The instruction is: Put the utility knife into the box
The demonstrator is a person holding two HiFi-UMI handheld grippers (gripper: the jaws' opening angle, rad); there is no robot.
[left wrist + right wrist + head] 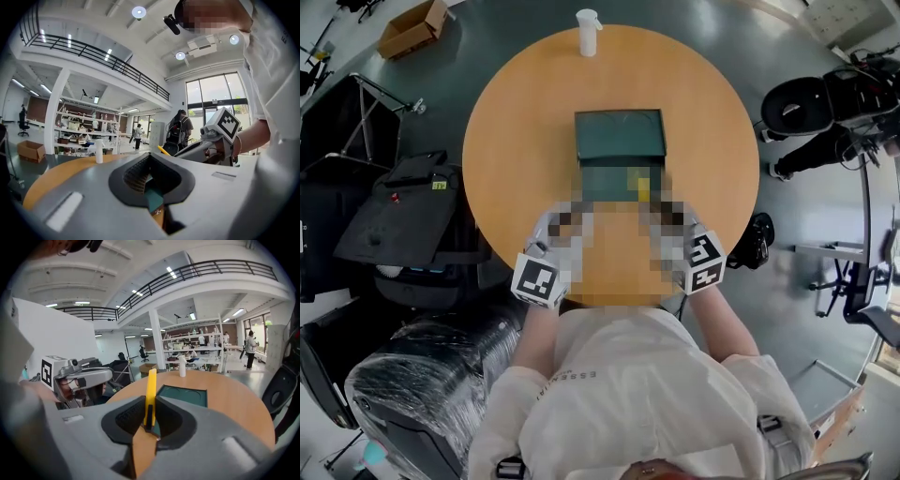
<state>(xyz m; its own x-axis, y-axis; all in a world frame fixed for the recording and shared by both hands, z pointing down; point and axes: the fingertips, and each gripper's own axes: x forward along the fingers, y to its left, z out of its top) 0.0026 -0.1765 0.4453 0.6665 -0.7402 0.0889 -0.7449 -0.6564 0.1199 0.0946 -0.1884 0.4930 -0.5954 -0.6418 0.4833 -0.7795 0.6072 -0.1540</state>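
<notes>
The right gripper (149, 404) pinches a yellow plastic utility knife (151, 383) upright before the dark green rectangular box (185, 396). The left gripper (150, 160) has its jaws pressed together, empty. The small lettering on the white shirt (619, 403) is unreadable.

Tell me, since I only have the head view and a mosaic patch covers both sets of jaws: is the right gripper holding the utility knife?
Observer: Yes. In the right gripper view, the right gripper has its jaws shut on the yellow utility knife, which stands upright between them.
Reviewer: And the left one, is it on the box?
Observer: The left gripper view shows the left gripper with a narrow gap between its jaws and the teal of the box showing in that gap. I cannot tell whether they touch it.
</notes>
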